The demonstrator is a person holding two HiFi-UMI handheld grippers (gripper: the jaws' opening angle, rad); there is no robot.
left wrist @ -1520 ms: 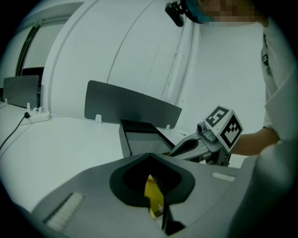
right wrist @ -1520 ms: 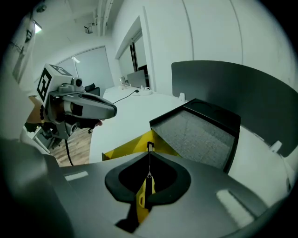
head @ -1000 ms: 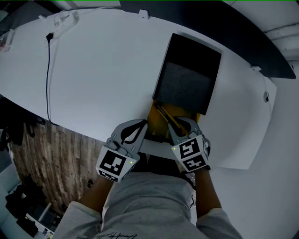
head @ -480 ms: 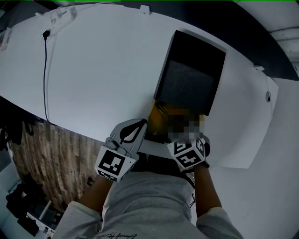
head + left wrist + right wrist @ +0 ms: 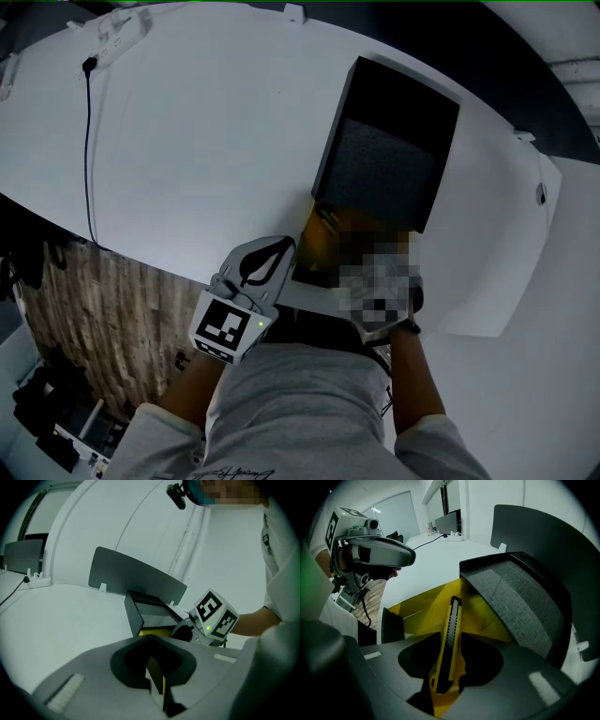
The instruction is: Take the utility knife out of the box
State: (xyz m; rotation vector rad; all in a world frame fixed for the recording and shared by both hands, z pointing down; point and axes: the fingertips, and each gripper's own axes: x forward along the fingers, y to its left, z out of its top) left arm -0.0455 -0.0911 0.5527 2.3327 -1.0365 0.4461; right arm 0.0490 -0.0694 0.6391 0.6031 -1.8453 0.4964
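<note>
A box with a raised black lid [image 5: 389,150] and a yellow inside [image 5: 323,239] stands at the near table edge. The utility knife [image 5: 451,625], yellow with a black slider, lies in the yellow tray. My right gripper [image 5: 451,665] points steeply down over it. Its jaws have just been opening and now stand wide, with the knife's near end between them and a gap on each side. In the head view a mosaic patch covers this gripper. My left gripper [image 5: 281,248] is shut on the box's thin left wall [image 5: 157,679].
The white table [image 5: 187,141] carries a black cable [image 5: 87,141] and a power strip [image 5: 122,28] at the far left. A dark partition panel [image 5: 136,576] stands behind the box. Wooden floor [image 5: 94,300] lies below the near edge.
My right gripper has sunk into the box and its jaws have opened around the knife. The left gripper has stayed on the box wall.
</note>
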